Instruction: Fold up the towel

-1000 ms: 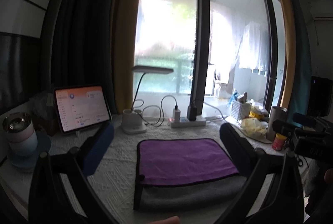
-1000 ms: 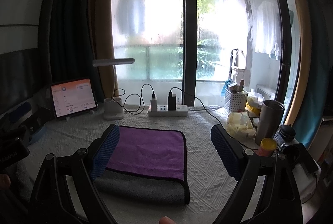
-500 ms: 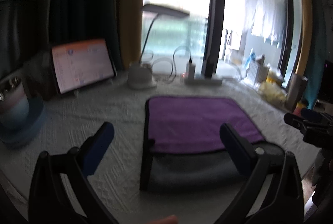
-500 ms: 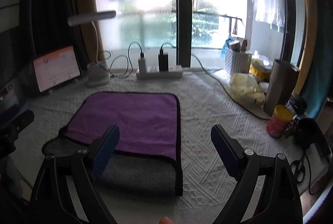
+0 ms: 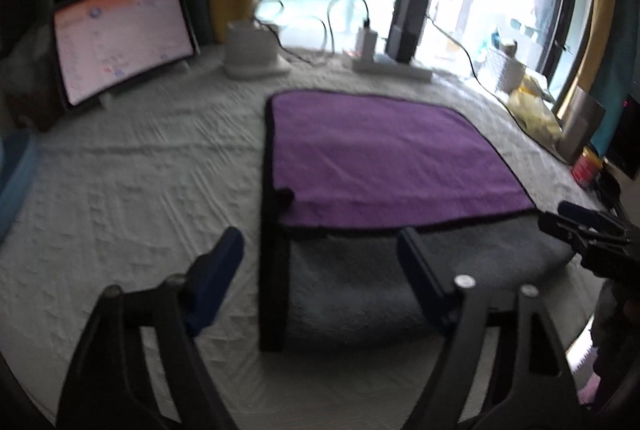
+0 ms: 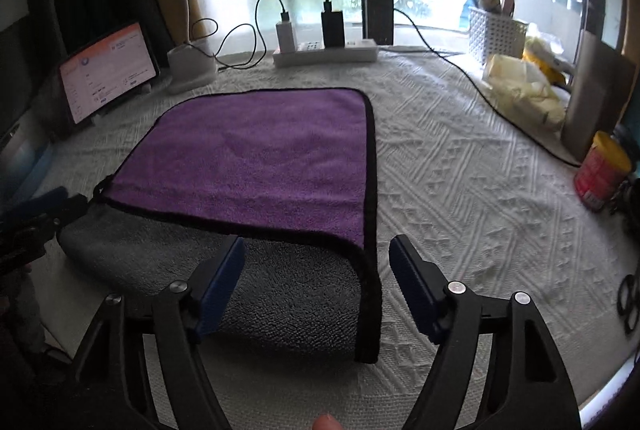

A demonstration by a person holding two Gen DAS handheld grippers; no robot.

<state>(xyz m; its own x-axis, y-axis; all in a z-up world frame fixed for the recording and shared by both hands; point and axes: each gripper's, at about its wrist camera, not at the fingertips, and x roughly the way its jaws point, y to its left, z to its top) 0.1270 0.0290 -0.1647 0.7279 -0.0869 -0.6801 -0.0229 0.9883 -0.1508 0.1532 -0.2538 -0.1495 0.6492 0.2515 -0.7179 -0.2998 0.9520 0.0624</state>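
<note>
A towel with a purple face (image 5: 384,154) (image 6: 260,166), a grey underside (image 5: 360,286) (image 6: 288,294) and black trim lies partly folded on the white textured tablecloth (image 6: 460,198). The purple layer covers the far part and the grey strip shows at the near edge. My left gripper (image 5: 320,270) is open and empty, low over the towel's near left corner. My right gripper (image 6: 316,270) is open and empty, low over the near right corner. Each gripper shows at the edge of the other's view, the right one (image 5: 584,230) and the left one (image 6: 36,218).
A lit tablet (image 6: 106,70) stands at the back left beside a desk lamp base (image 6: 190,68). A power strip with chargers (image 6: 324,52) lies at the back. At the right are a white basket (image 6: 496,34), crumpled bags (image 6: 524,90), a metal cup (image 6: 600,94) and a red can (image 6: 600,170).
Both grippers have dropped and moved forward toward the towel's near edge and tilted down. Their jaws have narrowed but stay open. The towel has not moved.
</note>
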